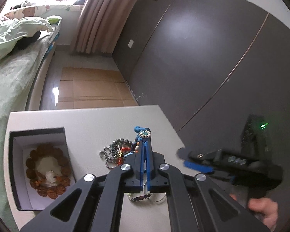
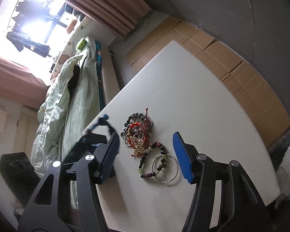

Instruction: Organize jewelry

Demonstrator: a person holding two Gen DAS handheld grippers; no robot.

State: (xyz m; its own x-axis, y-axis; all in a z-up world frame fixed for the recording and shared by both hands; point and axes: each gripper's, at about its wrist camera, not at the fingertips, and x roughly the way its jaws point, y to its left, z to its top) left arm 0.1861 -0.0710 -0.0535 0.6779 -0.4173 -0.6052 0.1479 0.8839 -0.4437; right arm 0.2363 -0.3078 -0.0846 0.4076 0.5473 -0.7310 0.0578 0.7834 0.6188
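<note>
Left gripper: we saw the left gripper (image 1: 144,145) with its blue fingers pressed together on a blue corded bracelet (image 1: 143,133), whose beaded cluster stuck out past the fingertips, above the white table (image 1: 98,119).
Right gripper: the right gripper (image 2: 146,147) hung over the table with its jaws apart; nothing was pinched between them, and the pads touched no jewelry.
Jewelry pile: a tangle of chains, red cord and beads (image 2: 137,131) lay on the table, well right of the black box as the left wrist view showed it.
Dark bead bracelet: we noted a dark bead bracelet (image 2: 152,160) just beside the pile, overlapping a thin metal bangle (image 2: 165,168).
Black box: the black box (image 1: 38,166) sat at the table's left edge, holding a brown beaded bracelet (image 1: 48,172) on its white lining.
</note>
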